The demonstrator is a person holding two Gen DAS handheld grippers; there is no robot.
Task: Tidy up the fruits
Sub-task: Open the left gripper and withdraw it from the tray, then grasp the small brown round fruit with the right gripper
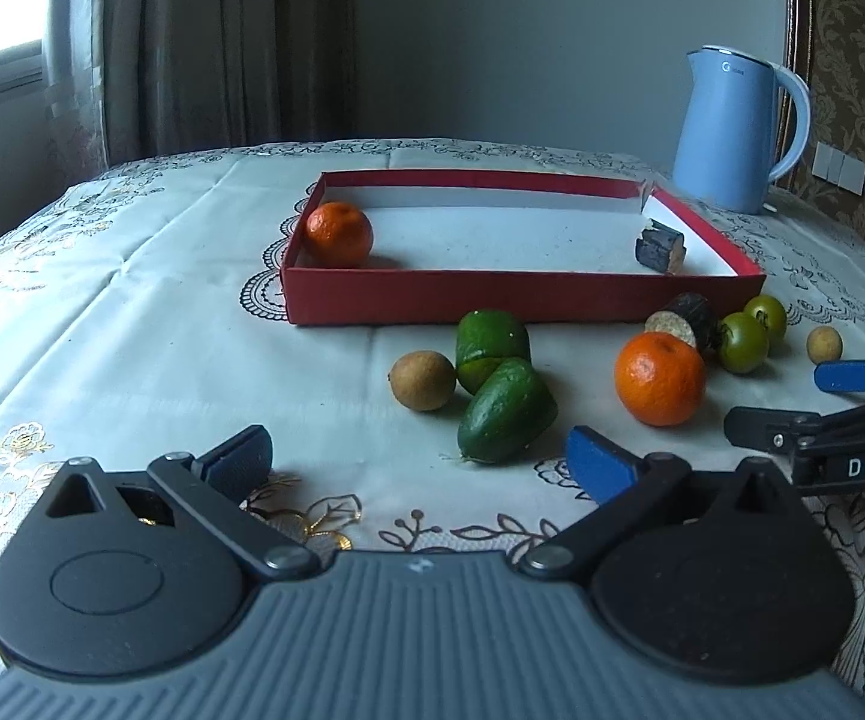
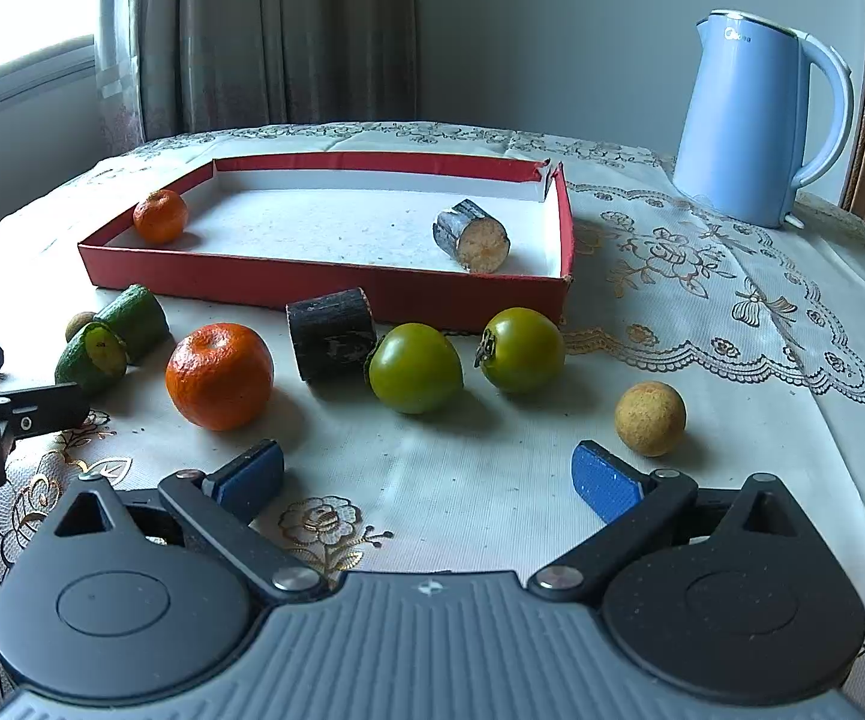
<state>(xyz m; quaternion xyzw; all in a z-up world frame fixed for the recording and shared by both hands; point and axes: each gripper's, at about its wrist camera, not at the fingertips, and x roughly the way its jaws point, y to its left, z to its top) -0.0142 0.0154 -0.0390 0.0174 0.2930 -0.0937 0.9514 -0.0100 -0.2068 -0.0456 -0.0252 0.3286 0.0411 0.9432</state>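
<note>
I held both claws spread and empty: the left gripper (image 1: 420, 462) short of the cucumber pieces (image 1: 507, 408), the right gripper (image 2: 426, 474) short of the green tomatoes (image 2: 416, 367).

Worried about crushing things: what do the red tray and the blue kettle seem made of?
The red tray looks like thin matte cardboard: white inside, with a torn far corner. The blue kettle looks like smooth, slightly glossy plastic, though a coated metal shell can't be ruled out.

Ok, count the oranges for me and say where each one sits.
2. One orange lies inside the red box, in its far left corner. The other orange sits on the tablecloth in front of the box, beside the dark cut piece. Nothing seems to hide another.
</note>
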